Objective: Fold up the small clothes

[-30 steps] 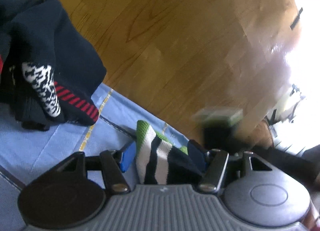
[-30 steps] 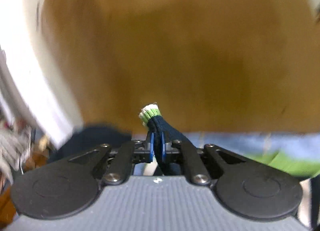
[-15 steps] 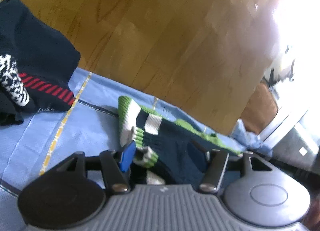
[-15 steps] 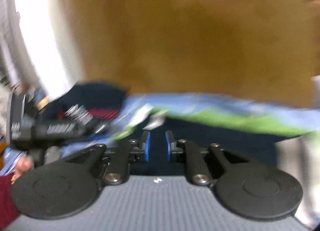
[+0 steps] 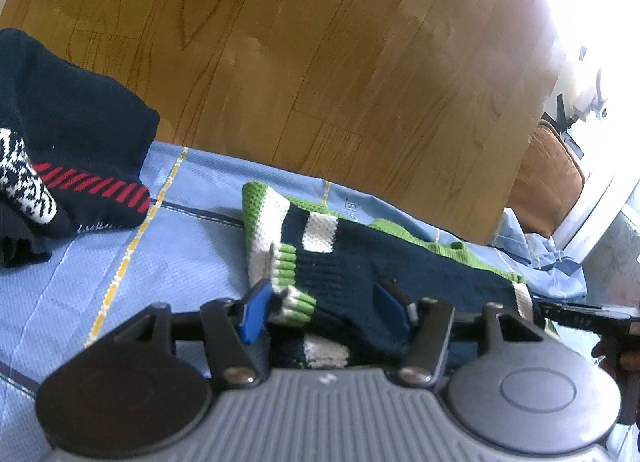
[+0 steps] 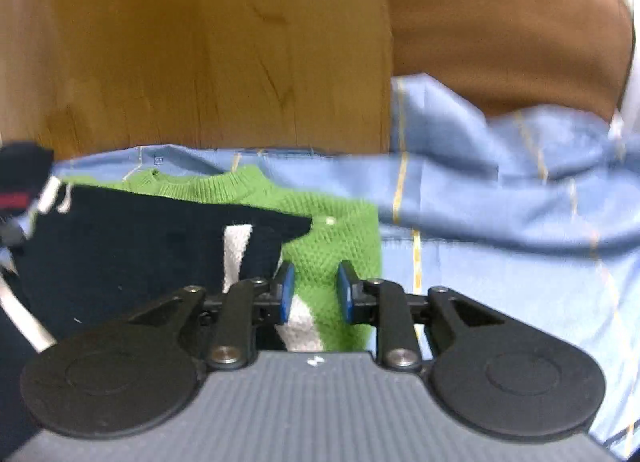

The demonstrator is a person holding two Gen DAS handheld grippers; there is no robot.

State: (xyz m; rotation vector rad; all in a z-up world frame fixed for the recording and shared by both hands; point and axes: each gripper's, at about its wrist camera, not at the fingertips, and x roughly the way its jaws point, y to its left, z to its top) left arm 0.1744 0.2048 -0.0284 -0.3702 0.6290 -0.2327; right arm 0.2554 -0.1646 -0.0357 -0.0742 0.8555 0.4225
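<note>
Small knitted sweater [image 5: 420,262], navy body with green and white bands, lies on the light-blue sheet [image 5: 120,254] that covers the bed or table at the edge of a wooden floor [image 5: 320,62]. One sleeve is folded across the body, its green-and-white cuff [image 5: 294,294] just in front of the left gripper [image 5: 324,302]. Left gripper: jaws spread moderately wide with the folded knit bunched between them; whether the pads press on it I cannot tell. Right gripper [image 6: 314,290]: jaws have just been opening, now parted a little over the green shoulder part [image 6: 332,238] near the neckline, and the pads do not pinch the cloth. A pile of dark clothes [image 5: 60,134] with red stripes sits apart at the left. Handling judgement: the knit is light, soft and limp, thick enough to bunch, and not slippery; it stretches and sags if lifted from one point. Best taken at firm edges: cuff, hem or shoulder seam, pinching both layers of a fold together so they do not slide apart.
</note>
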